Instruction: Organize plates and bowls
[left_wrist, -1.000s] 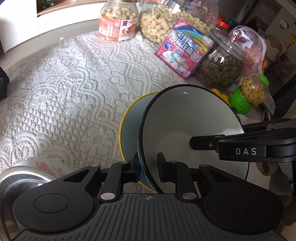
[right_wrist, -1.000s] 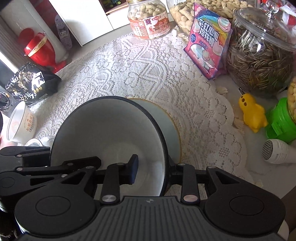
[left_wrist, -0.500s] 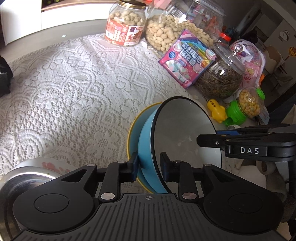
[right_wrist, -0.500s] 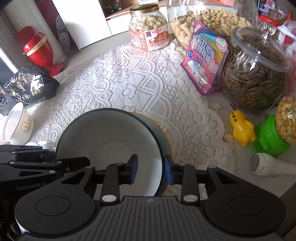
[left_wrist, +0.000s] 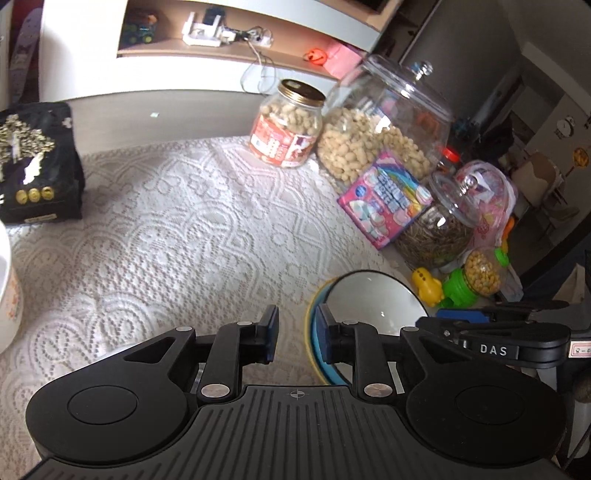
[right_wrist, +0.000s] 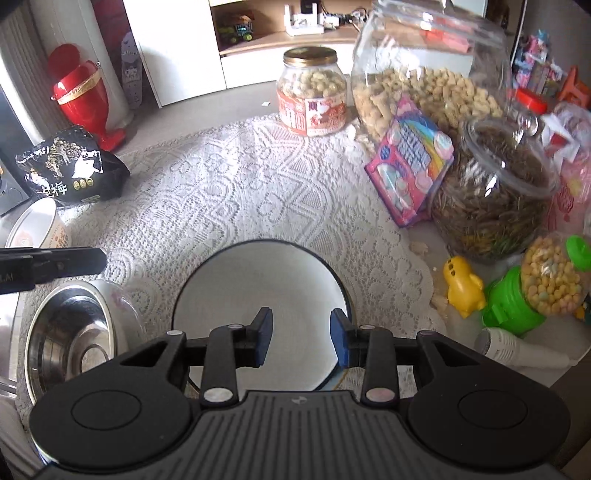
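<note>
Both grippers are hanging spread over the stacked dishes.
The bowl (right_wrist: 258, 317) is sitting on the plate (left_wrist: 312, 332) under the right gripper (right_wrist: 301, 338); left gripper (left_wrist: 297, 334) is hovering just beside.

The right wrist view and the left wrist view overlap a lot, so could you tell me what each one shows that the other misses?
Only the right wrist view shows the red jug, the steel bowl and the white microphone. Only the left wrist view shows the blue bowl's outer wall and the yellow rim beneath it. Both share the lace cloth, the peanut jar, the yellow duck and the open right gripper; the left gripper is also open.
</note>
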